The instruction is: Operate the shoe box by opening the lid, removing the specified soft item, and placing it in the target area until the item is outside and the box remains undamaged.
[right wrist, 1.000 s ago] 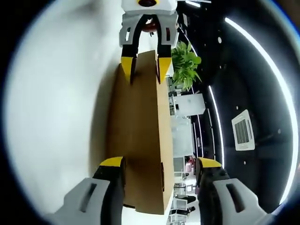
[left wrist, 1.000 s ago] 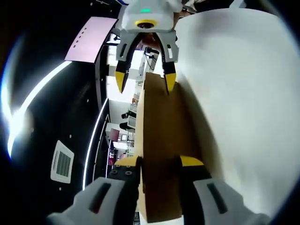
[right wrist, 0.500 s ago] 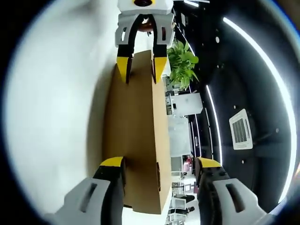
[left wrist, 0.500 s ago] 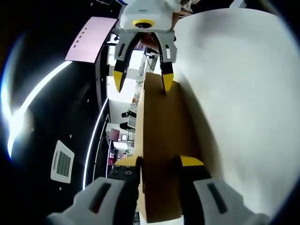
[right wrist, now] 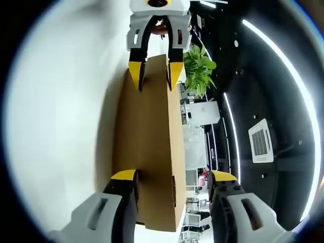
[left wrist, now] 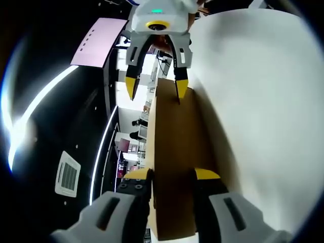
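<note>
In the left gripper view, the shoe box [left wrist: 174, 162] runs as a tall brown cardboard slab from the bottom centre up to the upper middle of the frame, against the white table [left wrist: 263, 111] filling the right side. The left gripper [left wrist: 173, 177] has its yellow-tipped jaws pressed against the two faces of the near end, clamped on the cardboard. At the top centre the right gripper [left wrist: 156, 88] straddles the far end with a visible gap on its left side.

In the right gripper view, the same box fills the middle of the frame, the table lying to the left and a green plant [right wrist: 198, 68] at upper right. The right gripper's jaws stand apart, wider than the box end between them. The left gripper grips the far end at top centre.

The box looks light and stiff but crushable: thin corrugated walls will likely dent under hard pinching. The lid edge, not the mid-panel, seems the safer hold.
</note>
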The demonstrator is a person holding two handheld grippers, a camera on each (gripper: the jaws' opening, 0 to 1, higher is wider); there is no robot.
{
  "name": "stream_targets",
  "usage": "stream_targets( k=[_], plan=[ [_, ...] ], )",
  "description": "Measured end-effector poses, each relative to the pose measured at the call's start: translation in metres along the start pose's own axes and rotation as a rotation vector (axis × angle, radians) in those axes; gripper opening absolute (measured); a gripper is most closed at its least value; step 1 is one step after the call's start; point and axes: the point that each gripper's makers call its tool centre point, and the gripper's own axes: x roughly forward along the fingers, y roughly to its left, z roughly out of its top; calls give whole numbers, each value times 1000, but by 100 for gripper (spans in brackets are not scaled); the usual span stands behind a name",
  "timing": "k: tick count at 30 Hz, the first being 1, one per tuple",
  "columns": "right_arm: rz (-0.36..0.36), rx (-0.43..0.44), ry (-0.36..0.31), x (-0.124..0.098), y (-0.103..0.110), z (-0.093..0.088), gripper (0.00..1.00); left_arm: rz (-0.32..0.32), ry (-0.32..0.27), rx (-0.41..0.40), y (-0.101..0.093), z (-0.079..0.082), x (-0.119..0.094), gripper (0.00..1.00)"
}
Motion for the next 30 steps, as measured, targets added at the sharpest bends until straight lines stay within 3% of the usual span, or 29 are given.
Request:
stream_targets(
  k=[30],
  plan=[
    [36, -36, 6, 1, 12, 2, 38, 16, 8, -9, 0, -1, 0, 32]
  ],
)
